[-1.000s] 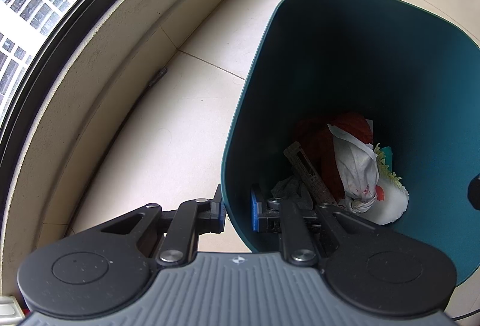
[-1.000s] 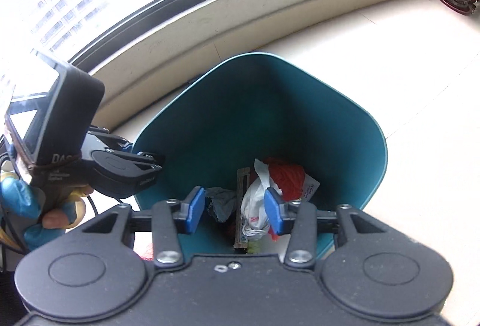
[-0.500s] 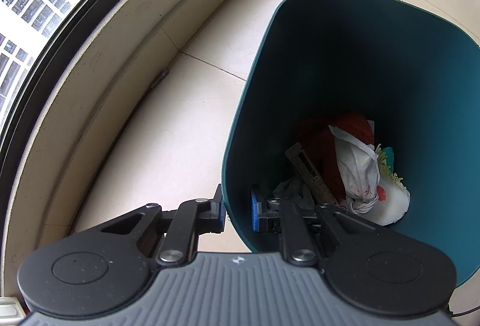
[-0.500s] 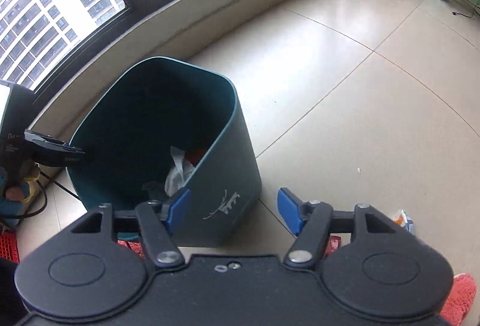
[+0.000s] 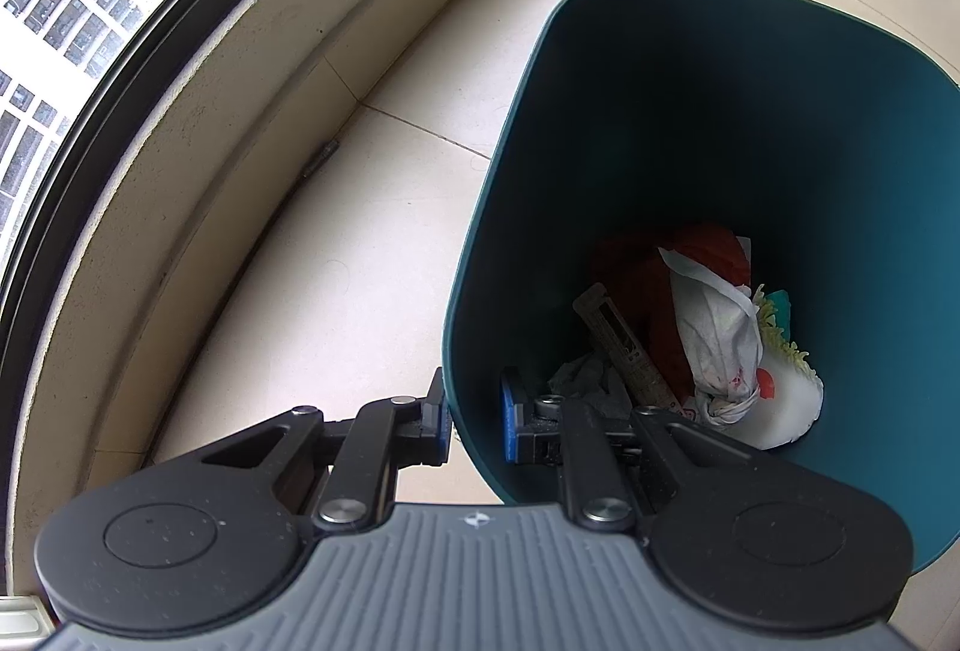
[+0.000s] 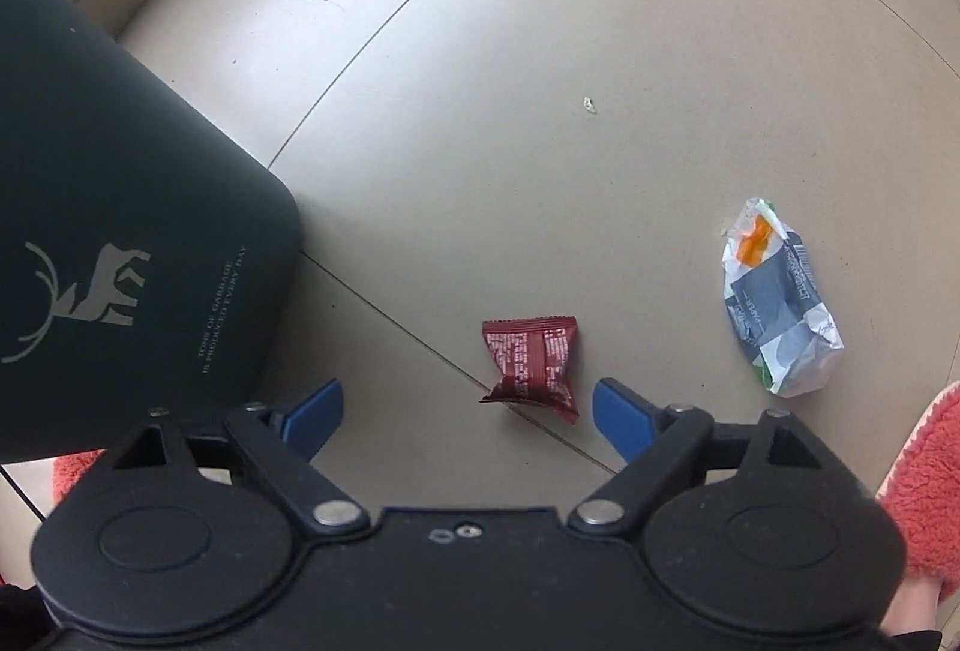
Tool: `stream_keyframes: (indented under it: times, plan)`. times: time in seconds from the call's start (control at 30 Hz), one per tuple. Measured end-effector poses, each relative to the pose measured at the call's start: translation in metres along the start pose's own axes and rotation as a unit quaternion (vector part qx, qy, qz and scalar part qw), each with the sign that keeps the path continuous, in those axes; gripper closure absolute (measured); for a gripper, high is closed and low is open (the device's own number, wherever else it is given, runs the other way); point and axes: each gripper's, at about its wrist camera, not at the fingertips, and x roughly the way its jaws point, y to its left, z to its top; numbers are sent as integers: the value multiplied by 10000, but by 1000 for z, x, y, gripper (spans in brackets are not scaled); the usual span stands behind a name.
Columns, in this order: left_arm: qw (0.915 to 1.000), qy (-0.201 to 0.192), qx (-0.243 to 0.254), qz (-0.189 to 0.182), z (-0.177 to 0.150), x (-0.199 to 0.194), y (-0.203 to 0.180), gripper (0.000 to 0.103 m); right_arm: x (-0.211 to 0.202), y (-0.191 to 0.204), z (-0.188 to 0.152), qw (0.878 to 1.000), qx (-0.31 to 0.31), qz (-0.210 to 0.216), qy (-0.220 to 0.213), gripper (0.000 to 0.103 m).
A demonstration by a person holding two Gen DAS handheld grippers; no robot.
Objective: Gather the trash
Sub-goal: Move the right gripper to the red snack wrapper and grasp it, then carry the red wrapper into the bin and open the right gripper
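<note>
Partly done, judging by the load already in the bin: a knotted white bag [image 5: 723, 345], red plastic, a long printed strip and crumpled tissue lay at the bottom. Still left on the floor [image 6: 540, 51]: two wrappers, plus a tiny pale scrap farther off.

Left gripper [image 5: 475, 420] clamped on the near rim of the teal bin [image 5: 780, 111], jaws nearly together with only the wall pinched between, one pad outside and one inside. Appeared to be steadying the bin for the next drop.

Right gripper [image 6: 467, 408] pointed down at the floor, jaws just been opening and now spread wide, holding nothing. Red snack wrapper [image 6: 531, 366] lay just ahead of the tips and inside the gap, nearer the right-hand jaw, touching neither as far as the fisheye allowed. Likely the next pick, calling for a drop onto it and a squeeze.

Beyond and to the right, well outside the jaws: a crumpled white-and-grey wrapper [image 6: 777, 303] with orange print. Bin's dark outer wall with the deer print stood close on the left.
</note>
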Motion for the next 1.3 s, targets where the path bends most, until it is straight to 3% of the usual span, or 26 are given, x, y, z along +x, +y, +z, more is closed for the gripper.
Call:
stream_keyframes:
  times: [0.33,0.57,0.7,0.73,1.03,1.3]
  plan:
    - [10000,14,77,55,-1,1,-5,87,72,-29,-2,9977,317,-363,468,16]
    - [9999,27,90,90,0,2,-7,87,82,-33,-1,9966,577,-456,365,37]
    - [9999,24,94,96,-1,2,-7,87,81,-31,-1,9968,548,-486,333,57]
    - [9999,26,91,94,0,2,-7,87,80,-31,-1,9967,544,-502,321,56]
    - [9999,17,93,93,-1,3,-7,87,39,-12,-6,9980,466,-426,32,61]
    - [9999,19,58,105,0,2,-8,87,-49,17,-11,9987,-78,-138,-486,61]
